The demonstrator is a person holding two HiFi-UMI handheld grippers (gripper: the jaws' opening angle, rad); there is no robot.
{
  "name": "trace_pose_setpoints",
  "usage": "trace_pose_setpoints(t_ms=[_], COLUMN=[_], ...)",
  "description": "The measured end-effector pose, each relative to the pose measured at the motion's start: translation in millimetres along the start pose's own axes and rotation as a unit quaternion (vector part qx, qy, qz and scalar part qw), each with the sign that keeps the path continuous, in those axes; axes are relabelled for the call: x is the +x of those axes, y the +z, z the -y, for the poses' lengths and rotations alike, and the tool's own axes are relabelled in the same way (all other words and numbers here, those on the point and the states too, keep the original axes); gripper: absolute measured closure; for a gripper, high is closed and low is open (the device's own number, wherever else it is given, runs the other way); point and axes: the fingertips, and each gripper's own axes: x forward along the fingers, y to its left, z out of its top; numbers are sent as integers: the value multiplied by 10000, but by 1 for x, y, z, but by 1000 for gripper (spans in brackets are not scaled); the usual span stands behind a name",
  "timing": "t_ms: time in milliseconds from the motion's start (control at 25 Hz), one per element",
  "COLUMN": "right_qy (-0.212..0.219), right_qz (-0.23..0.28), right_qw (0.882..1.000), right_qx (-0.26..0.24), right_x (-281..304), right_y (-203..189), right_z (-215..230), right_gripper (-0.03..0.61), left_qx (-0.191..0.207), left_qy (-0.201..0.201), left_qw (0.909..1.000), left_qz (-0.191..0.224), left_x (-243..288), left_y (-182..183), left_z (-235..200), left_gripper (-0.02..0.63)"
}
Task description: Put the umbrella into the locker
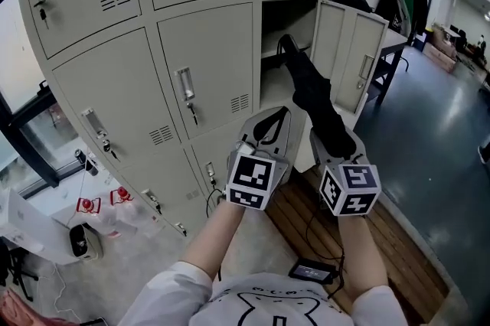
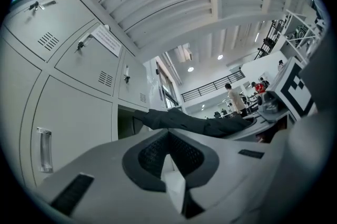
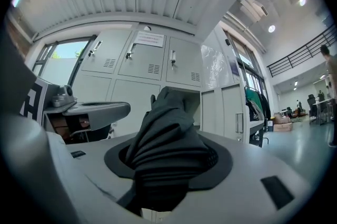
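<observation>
R gripper (image 1: 334,142) clamped folded black umbrella (image 1: 312,96), tip at open locker bay (image 1: 285,22); door (image 1: 344,57) swung right; L gripper (image 1: 269,127) jaws closed alongside.

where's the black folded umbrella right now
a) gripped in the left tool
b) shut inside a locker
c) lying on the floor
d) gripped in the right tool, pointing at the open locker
D: the right tool is clamped on the folded umbrella, whose far end points at the open locker, while the left tool holds nothing.
</observation>
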Motion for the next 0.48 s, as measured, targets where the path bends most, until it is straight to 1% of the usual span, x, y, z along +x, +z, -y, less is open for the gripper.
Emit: trace_pose_setpoints(t_ms=[240,480], right_qy=[22,189], right_qz=[-133,-400], right_qw=[9999,9988], right_qx=[-69,-224], right_x=[38,81], right_y=[1,4], right_z=[10,27], right_gripper=[347,347], left_qx=[-95,88], left_qy=[-88,-175], left_qw=[9999,9997], left_qz=[-26,-148], left_x=[27,58], left_y=[-11,-14], left_z=[-22,-37], left_gripper=[607,607])
